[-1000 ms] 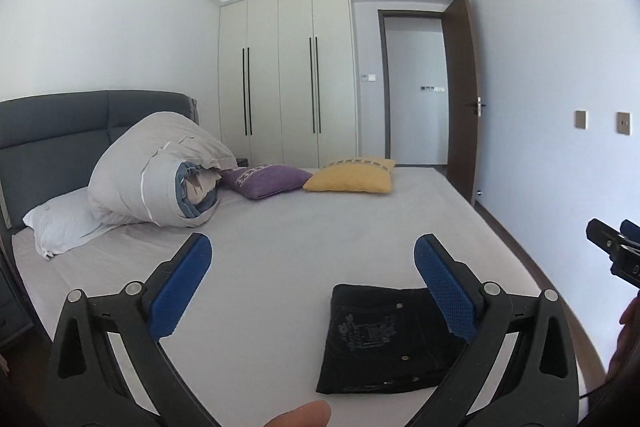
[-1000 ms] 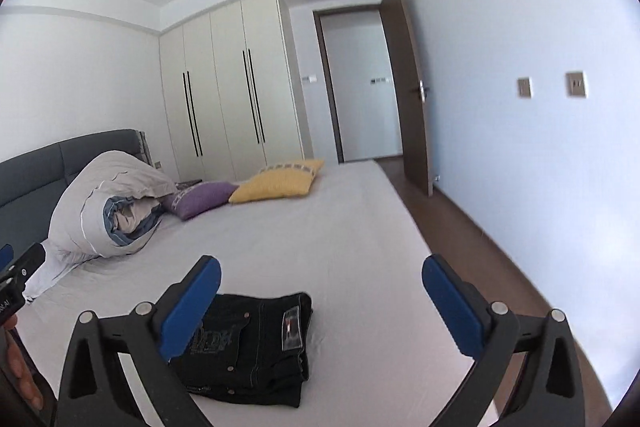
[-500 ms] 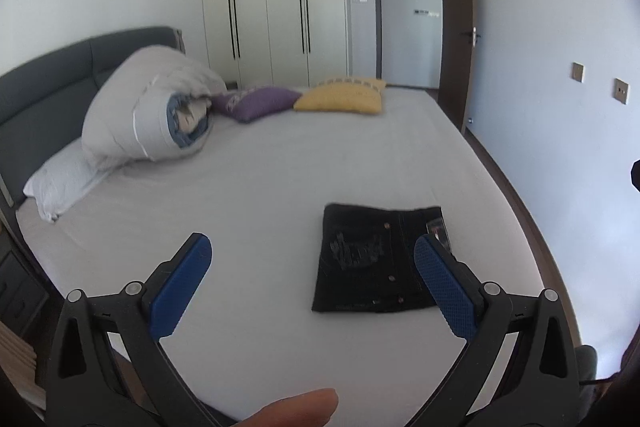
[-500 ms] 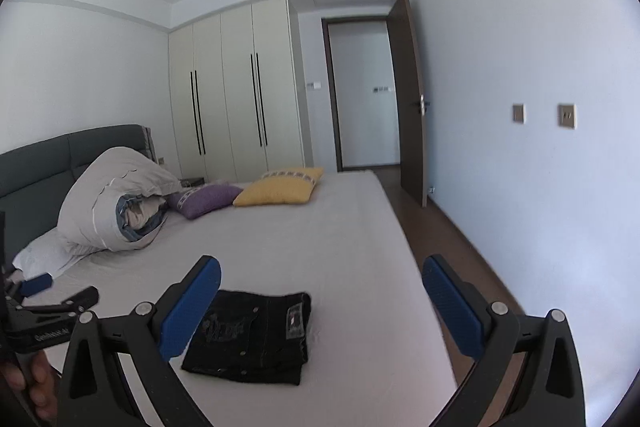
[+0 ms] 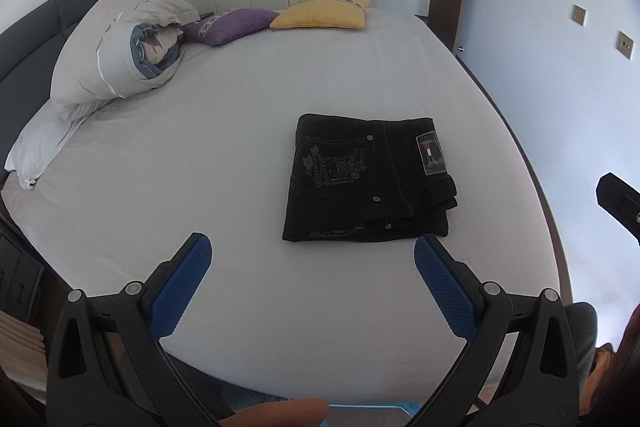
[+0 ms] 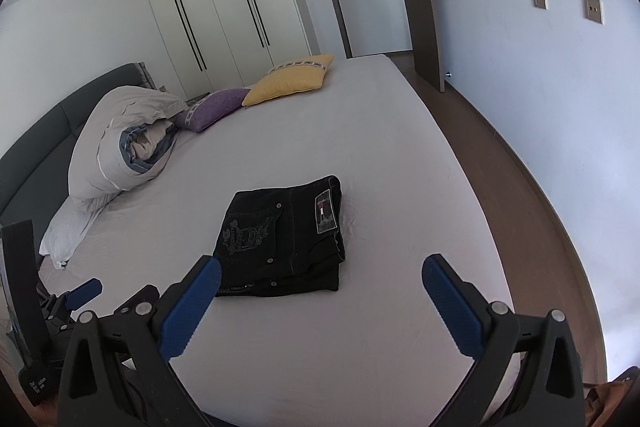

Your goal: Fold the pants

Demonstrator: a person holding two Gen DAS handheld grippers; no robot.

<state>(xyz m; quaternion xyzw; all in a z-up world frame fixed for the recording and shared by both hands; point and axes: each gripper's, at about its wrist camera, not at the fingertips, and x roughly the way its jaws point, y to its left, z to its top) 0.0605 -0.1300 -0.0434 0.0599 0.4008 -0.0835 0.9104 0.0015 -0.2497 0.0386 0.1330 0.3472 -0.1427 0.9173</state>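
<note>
Now higher than before, folded pants (image 5: 366, 183) flat on bed (image 5: 240, 131) — both grippers' fingers (image 5: 180, 291) released.

both views have tilted down onto the folded pants (image 5: 368, 183).

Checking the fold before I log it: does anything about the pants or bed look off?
Little stands out. The pants lie folded on the bed, layers slightly uneven at the right edge. Both grippers, left and right, are open and clear.

White-walled bedroom: bed (image 5: 280, 99), cream wardrobe (image 6: 224, 7), brown floor (image 6: 520, 195)
</note>
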